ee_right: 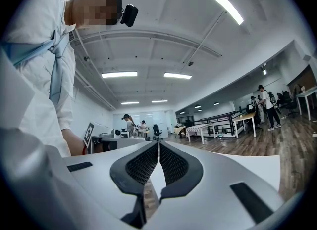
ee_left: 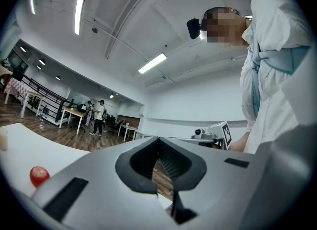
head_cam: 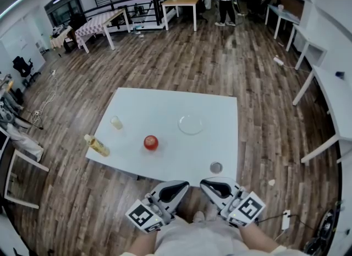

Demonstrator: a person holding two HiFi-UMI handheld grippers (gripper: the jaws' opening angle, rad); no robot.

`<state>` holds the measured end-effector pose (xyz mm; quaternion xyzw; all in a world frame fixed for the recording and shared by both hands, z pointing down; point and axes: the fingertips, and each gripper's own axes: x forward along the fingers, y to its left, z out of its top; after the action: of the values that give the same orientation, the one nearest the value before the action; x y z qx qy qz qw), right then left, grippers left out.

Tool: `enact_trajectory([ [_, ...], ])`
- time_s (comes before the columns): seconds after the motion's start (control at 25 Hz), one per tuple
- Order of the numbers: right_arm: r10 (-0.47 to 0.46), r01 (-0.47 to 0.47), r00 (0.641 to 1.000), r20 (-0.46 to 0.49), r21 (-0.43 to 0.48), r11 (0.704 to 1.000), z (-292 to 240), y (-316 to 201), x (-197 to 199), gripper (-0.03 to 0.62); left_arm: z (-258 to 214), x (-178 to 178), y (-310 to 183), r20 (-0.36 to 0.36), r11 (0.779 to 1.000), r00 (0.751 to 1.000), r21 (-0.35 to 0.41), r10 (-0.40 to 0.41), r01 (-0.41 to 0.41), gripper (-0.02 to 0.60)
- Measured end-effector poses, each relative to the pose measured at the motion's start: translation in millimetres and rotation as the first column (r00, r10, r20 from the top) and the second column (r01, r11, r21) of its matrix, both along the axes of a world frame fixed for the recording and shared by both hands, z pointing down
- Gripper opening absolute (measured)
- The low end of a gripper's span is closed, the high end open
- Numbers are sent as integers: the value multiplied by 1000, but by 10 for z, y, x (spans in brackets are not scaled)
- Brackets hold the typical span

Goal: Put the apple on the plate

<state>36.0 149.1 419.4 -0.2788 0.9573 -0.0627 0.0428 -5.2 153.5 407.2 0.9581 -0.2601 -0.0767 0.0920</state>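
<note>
And here's the apple point(head_cam: 150, 142), red and round, sitting untouched on the white table point(head_cam: 159, 106), toward its near edge. The plate point(head_cam: 191, 124) lies beyond the apple and off to its right, near it but not touching, and it's bare.

Both grippers hang on the near side of the apple, off the table's edge and close in at the person's waist. The left gripper point(head_cam: 177, 188) is the closer of the two, and the apple lies ahead of it and a touch to its left. The right gripper point(head_cam: 212, 186) sits further off to the apple's right. A round fruit gives no long axis to line up on, so I'd say any approach angle will do.

Pose check: both grippers are held about level, noses angled in toward each other rather than at the apple. In the left gripper view the fingers point(ee_left: 176, 163) are pressed together with nothing between them, and the apple point(ee_left: 39, 175) shows low at the far left, well off the line they point along. The right gripper's fingers meet at the tips too, also empty.

My read is that the pick hasn't begun. The left gripper needs to swing toward the apple and spread its fingers first.
</note>
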Motion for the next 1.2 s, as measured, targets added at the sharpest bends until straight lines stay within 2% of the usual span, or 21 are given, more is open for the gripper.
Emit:
enact_trajectory([
  [0.44, -37, 37, 999, 0, -28, 999, 63, -181, -240, 32, 52, -247, -151, -12, 999, 999, -23, -38, 37, 2],
  [1.2, 18, -18, 1000, 0, -43, 999, 138, -997, -870, 32, 141, -922, -967, -1, 999, 1000, -30, 20, -20, 2],
])
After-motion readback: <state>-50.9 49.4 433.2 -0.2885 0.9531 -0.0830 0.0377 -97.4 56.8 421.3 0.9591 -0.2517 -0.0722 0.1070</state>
